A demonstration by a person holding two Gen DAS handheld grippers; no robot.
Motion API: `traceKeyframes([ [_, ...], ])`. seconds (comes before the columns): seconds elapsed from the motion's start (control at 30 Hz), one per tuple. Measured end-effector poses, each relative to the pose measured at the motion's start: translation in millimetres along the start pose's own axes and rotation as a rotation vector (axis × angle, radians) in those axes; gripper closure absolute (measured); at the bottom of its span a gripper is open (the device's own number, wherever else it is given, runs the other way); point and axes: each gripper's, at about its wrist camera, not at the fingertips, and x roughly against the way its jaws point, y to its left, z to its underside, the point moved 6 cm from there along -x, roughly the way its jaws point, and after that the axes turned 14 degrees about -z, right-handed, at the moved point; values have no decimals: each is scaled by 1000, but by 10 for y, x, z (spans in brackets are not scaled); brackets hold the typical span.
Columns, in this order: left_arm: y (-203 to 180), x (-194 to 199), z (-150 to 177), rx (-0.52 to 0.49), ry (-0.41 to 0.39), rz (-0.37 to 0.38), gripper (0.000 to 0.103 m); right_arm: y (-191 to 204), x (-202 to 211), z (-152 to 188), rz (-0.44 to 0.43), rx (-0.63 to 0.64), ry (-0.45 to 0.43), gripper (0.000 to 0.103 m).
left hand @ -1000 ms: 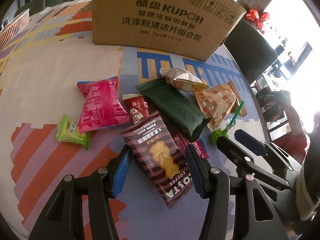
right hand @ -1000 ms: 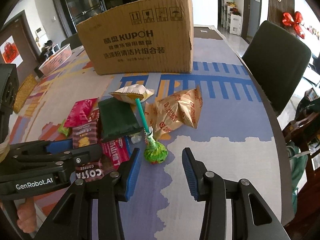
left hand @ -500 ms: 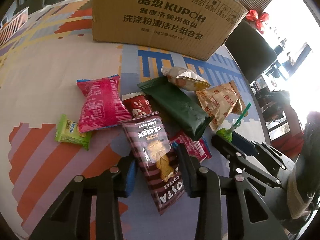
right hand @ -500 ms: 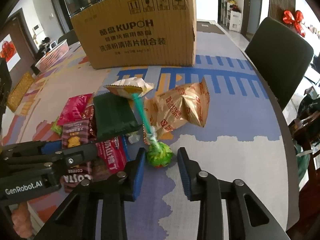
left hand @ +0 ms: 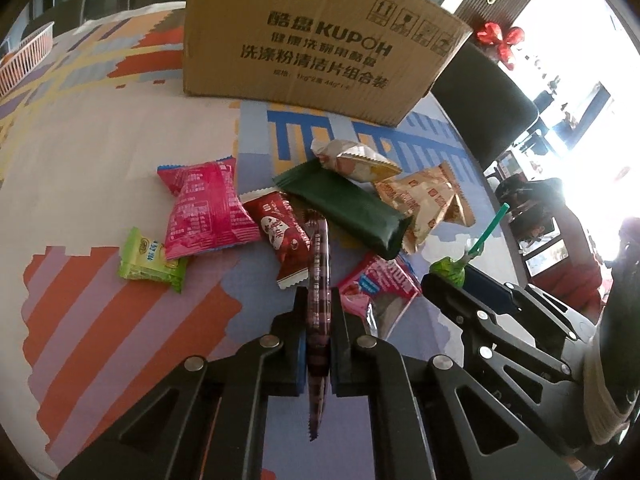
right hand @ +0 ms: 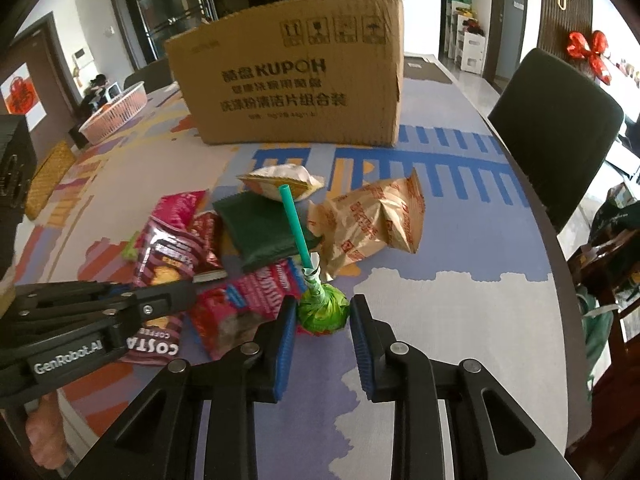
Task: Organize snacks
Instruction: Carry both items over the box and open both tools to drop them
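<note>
My left gripper (left hand: 319, 320) is shut on the striped brown Costa coffee packet (left hand: 319, 276), which stands edge-on between the pads. My right gripper (right hand: 323, 320) is shut on the green-wrapped head of a lollipop (right hand: 322, 308), whose teal stick leans up and away to the left. Other snacks lie loose on the patterned table (left hand: 100, 160): a pink packet (left hand: 204, 212), a light green one (left hand: 150, 260), a small red one (left hand: 280, 232), a dark green bar (left hand: 344, 204), a tan bag (left hand: 428, 204) and a cream packet (left hand: 352, 158). The right wrist view shows the left gripper (right hand: 176, 292) holding the Costa packet (right hand: 164, 260).
A big cardboard box (left hand: 320, 40) stands behind the snacks. A pink-red packet (right hand: 248, 300) lies between the two grippers. A pink basket (right hand: 116, 116) sits at the far left. A black chair (right hand: 556, 128) stands beyond the table's right edge.
The left jaws closed on the Costa packet, which went from flat to edge-on. The right jaws closed around the lollipop head. Neither hand shifted much.
</note>
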Motion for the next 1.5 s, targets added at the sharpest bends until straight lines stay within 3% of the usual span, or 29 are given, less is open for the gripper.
traceKeyframes([
  [0.6,7,466,-270,-36,-155,-2,93,278,383,-293,-29,53,-106,75],
  [1.23,38,1260,-1156,-87,-417,-27,93,466,810,-1171,-42,101,-314,75],
  [1.5,65,1454,-1595,-104,-479,-49,93,535,899,-1618,-39,131,-366,75],
])
